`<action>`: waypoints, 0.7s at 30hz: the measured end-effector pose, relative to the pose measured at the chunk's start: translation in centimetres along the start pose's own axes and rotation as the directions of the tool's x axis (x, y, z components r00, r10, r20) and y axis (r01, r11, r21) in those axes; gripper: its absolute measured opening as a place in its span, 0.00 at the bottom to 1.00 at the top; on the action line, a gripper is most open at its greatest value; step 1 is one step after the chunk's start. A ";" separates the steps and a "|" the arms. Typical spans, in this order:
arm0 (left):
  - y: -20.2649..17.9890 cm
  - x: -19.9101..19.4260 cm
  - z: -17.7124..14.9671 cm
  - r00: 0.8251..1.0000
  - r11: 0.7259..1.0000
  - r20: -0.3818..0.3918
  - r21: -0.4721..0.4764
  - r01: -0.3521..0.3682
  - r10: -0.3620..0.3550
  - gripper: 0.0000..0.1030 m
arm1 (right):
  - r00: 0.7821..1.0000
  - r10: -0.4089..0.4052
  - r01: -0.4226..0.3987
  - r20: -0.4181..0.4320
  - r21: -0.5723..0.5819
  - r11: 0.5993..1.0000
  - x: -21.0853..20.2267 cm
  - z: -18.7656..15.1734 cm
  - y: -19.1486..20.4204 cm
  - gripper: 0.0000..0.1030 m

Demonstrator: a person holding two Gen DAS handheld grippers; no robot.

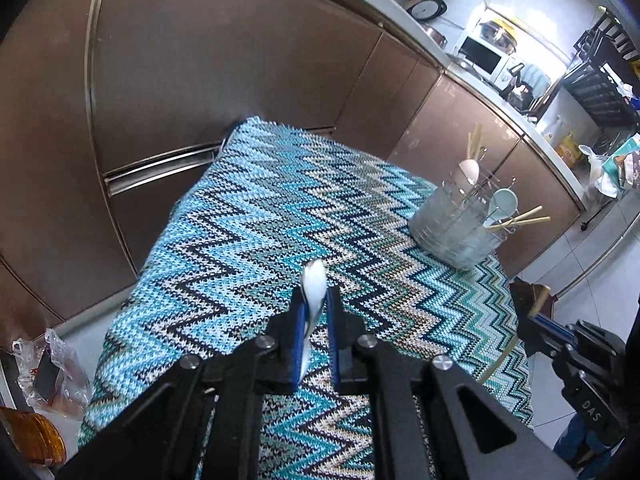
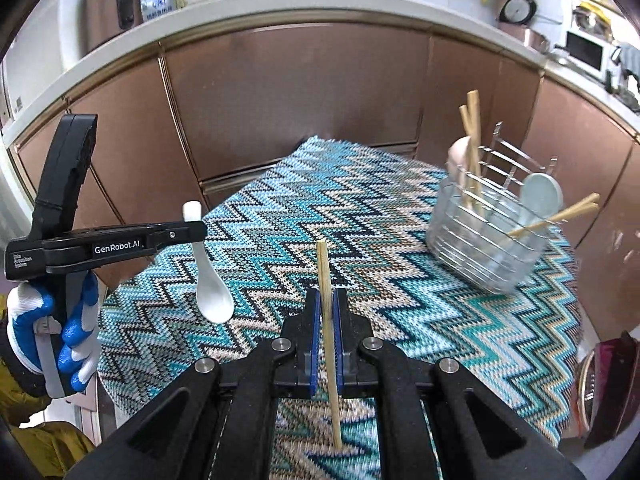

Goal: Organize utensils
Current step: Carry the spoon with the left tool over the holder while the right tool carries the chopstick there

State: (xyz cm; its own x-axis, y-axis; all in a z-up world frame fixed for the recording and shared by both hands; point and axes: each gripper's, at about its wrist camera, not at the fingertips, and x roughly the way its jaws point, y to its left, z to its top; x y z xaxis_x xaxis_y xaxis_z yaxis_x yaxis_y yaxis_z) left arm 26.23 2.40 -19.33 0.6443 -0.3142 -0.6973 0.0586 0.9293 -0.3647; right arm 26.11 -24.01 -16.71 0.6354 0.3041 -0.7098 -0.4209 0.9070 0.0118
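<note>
My left gripper (image 1: 316,300) is shut on a white ceramic spoon (image 1: 313,292) and holds it above the zigzag-patterned table; the spoon (image 2: 210,280) hangs bowl-down from this gripper (image 2: 196,232) in the right wrist view. My right gripper (image 2: 327,304) is shut on a wooden chopstick (image 2: 328,320), held upright above the table. A clear wire-framed utensil holder (image 1: 452,220) stands at the table's far right, holding chopsticks, a pale green spoon (image 1: 502,202) and a beige spoon. It also shows in the right wrist view (image 2: 480,236).
A blue zigzag cloth (image 1: 260,208) covers the table. Brown cabinet fronts (image 1: 200,60) stand close behind it under a white counter (image 2: 280,4) with kitchen items. Plastic bags (image 1: 52,372) lie on the floor to the left.
</note>
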 end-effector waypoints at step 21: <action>-4.5 -4.1 1.7 0.997 0.996 -0.013 0.024 0.081 -0.081 0.05 | 0.990 -0.030 0.015 0.136 0.110 0.994 -7.0 -1.0 -3.1 0.06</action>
State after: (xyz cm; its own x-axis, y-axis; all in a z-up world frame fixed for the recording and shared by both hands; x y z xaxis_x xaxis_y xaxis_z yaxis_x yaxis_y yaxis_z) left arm 24.67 -0.12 -13.79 0.6273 -0.3909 -0.6736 0.1289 0.9051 -0.4052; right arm 22.30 -29.27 -12.49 0.7299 0.3137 -0.6073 -0.3375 0.9380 0.0789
